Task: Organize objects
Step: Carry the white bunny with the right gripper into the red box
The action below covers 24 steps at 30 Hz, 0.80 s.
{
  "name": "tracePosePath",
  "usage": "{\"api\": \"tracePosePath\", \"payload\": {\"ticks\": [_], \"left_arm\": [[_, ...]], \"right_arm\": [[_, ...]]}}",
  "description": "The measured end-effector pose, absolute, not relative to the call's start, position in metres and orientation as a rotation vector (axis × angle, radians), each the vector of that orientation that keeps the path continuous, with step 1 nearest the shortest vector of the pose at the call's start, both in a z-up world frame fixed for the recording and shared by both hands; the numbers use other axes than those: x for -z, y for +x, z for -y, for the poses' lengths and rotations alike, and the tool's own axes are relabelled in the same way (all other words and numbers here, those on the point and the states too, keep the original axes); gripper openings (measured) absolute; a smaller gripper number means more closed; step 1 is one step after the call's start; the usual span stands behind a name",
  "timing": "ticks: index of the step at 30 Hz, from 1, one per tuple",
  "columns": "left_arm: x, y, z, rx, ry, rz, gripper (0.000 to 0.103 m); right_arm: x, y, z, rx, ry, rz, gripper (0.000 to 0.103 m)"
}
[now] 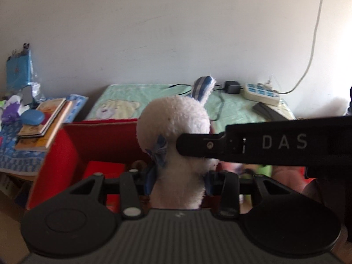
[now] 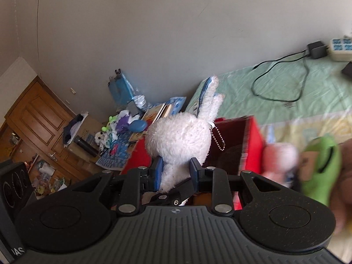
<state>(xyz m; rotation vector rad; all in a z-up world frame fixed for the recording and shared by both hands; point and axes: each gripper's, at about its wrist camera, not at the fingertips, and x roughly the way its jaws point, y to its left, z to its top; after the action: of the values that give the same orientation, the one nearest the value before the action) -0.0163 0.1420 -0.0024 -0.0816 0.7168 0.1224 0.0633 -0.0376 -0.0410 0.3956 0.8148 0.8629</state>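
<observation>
We see both grippers clamped on one white bunny, left gripper [image 1: 180, 182] at its body, right gripper [image 2: 176, 171] likewise, bunny [image 1: 173, 123] raised above the red box [image 1: 103, 136], green bed [image 1: 233, 107] beyond the box

The right gripper [image 2: 176, 171] is clamped on the lower body of a white plush rabbit [image 2: 179, 138], one blue pad on each side of it. The rabbit's head stands above the fingers, its blue-lined ears [image 2: 209, 96] pointing up, and a small bead chain [image 2: 217, 138] hangs from it. Behind the rabbit is an open red box [image 2: 253, 136]. Beside the box's right wall lie a blurred pink plush toy [image 2: 279, 156] and a green plush toy [image 2: 321, 169]. A black cable [image 2: 279, 77] lies on the green bed cover [image 2: 319, 92], running to a charger [image 2: 316, 49] near the wall.
</observation>
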Motion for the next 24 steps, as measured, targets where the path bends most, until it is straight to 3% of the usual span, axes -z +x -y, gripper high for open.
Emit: {"api": "tracePosePath", "payload": {"ticks": [14, 24], "left_arm": [[0.054, -0.01, -0.266, -0.184, -0.074, -0.86, 0.044], [0.073, -0.004, -0.274, -0.172, -0.005, -0.904, 0.044]], "right_arm": [[0.09, 0.071, -0.096, -0.875, 0.406, -0.957, 0.029], [0.111, 0.083, -0.117, -0.814, 0.425, -1.061, 0.029]]}}
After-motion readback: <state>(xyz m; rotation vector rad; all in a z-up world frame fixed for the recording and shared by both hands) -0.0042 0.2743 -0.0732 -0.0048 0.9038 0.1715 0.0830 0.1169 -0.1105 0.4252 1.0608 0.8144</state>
